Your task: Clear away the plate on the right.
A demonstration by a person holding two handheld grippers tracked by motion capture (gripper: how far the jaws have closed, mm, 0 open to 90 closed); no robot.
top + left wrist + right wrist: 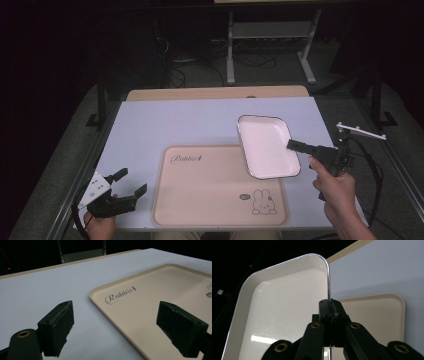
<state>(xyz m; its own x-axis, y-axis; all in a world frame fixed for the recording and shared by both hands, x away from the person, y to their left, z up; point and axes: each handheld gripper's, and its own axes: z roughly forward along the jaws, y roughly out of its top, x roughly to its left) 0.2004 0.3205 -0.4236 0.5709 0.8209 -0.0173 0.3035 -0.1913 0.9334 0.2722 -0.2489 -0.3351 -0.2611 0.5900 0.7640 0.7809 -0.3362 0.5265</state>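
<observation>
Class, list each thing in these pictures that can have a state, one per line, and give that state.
White tray: empty, clamped by its rim, over the beige tray's right corner.
Beige tray: flat on the table, nothing else on it.
Right tool: shut on the white tray's rim.
Left tool: open, holding nothing, beside the beige tray.

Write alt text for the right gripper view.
The right gripper is shut on the rim of a white dish, holding it tilted above a pale table and a beige tray.
</observation>
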